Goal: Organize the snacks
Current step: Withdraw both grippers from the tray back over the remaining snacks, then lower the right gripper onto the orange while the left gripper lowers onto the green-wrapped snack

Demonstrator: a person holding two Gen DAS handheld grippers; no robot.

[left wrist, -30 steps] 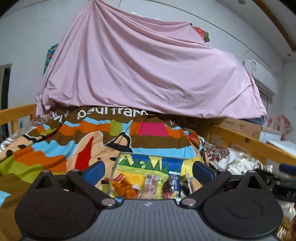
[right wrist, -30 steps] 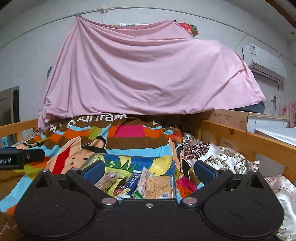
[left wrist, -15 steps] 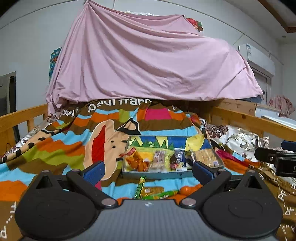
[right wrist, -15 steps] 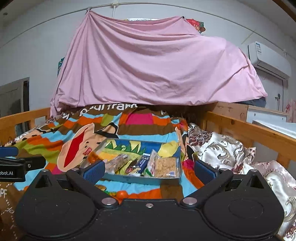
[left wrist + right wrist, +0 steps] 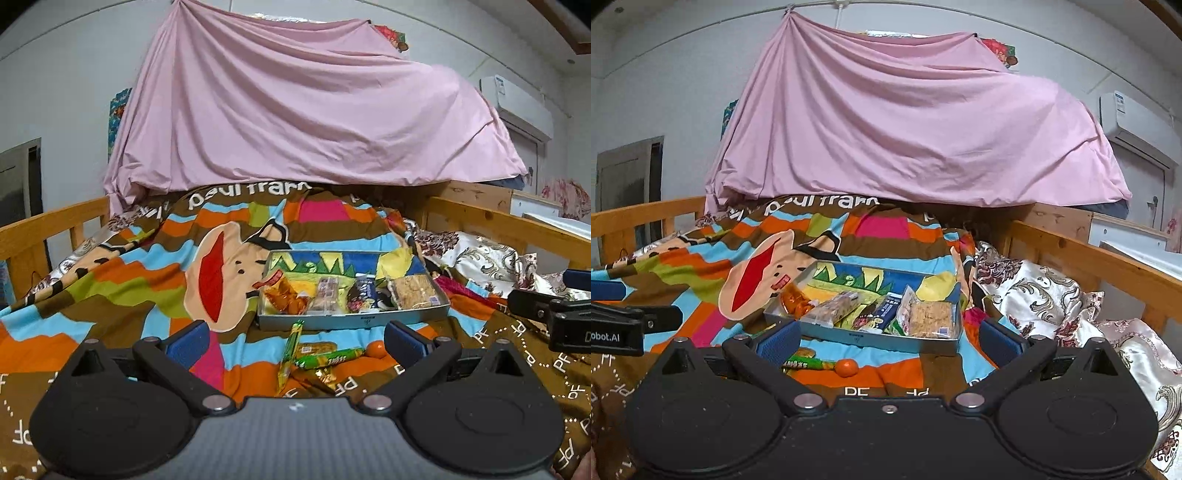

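A pink sheet (image 5: 314, 122) hangs draped across the far wall and fills most of both views. Below it lies a bed with wooden rails (image 5: 491, 221), covered by a striped blanket (image 5: 122, 280) with a cartoon face on it. To the right, against the rail, sits a flowered pillow (image 5: 1038, 291).

On the blanket, ahead of both tools, rests a shallow metal tray (image 5: 354, 320) with a colourful picture on its floor. It holds several snacks in a row: an orange packet (image 5: 284, 297) at the left end, a clear-wrapped bar (image 5: 325, 295) beside it, a dark blue packet (image 5: 364, 291) further right, and a square oat cake (image 5: 413, 291) at the right end.

Nearer than the tray, loose on the blanket, lie a long green stick (image 5: 290, 356), a shorter green bar (image 5: 328, 357) crossing just beside it, a small yellow-wrapped snack (image 5: 316, 347) between them and the tray, and a small orange (image 5: 847, 367) to the right of these.

The left tool (image 5: 295, 341) hangs with its blue pads spread wide and nothing between them; the loose snacks lie between and just past its pads, the tray beyond. The right tool (image 5: 890, 341) is likewise spread and empty, the tray straight ahead of it and the orange near its left pad.
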